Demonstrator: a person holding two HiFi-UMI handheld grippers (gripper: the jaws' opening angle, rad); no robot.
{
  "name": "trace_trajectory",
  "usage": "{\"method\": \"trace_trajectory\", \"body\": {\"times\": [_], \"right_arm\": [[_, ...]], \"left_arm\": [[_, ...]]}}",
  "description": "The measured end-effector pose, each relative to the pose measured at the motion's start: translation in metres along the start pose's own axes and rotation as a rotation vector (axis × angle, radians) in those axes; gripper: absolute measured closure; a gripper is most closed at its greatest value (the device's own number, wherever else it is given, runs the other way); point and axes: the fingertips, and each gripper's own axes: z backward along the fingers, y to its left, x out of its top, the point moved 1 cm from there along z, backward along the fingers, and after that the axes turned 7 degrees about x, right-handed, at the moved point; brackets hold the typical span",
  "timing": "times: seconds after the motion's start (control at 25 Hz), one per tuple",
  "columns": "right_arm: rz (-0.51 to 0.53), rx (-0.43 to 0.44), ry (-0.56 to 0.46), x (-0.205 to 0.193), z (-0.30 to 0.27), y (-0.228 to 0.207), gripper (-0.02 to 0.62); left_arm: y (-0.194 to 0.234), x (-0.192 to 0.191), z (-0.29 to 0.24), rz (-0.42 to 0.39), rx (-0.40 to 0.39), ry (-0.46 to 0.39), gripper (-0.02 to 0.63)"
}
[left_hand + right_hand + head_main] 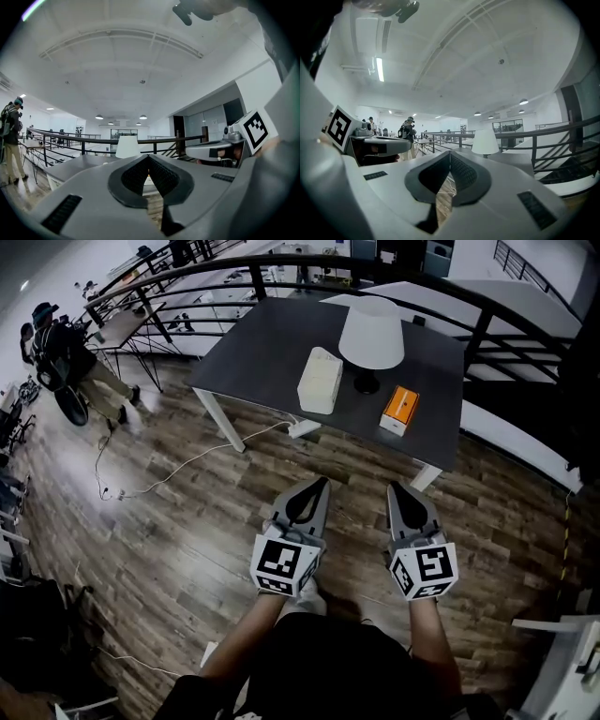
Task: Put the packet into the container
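Tongs are both pressed together and empty: the left gripper (322,482) and right gripper (394,487) are held level, side by side, pointing to twelve o'clock at the table (262,343), likely because nothing is within reach yet. The orange packet (400,410) lies there at twelve o'clock of the right gripper, well apart. The white container (320,380) stands at nine o'clock of the lamp (371,334).

Container (320,381) left of lamp (370,334), packet (399,410) right, on table (262,343)

lamp (371,332) (white shade) on table (248,348) | cable (178,470), perhaps power strip (305,427), below
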Motion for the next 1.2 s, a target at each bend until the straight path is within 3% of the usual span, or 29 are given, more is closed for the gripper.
{"method": "trace_trajectory", "body": {"times": [0.6,0.88,1.2], "right_arm": [[0.018,-0.075,-0.004,0.006,-0.103,0.016,0.591],[0.033,-0.092,0.026,0.002,-0.117,0.018,0.59],[0.018,-0.135,0.04,-0.004,-0.136,-0.01,0.591]], "left_arm": [[0.105,-0.003,-0.038,-0.008,-0.062,-0.013,0.598],[0.121,-0.006,-0.05,0.013,-0.085,-0.02,0.598],[0.127,-0.022,-0.082,0.04,-0.107,0.013,0.598]]}}
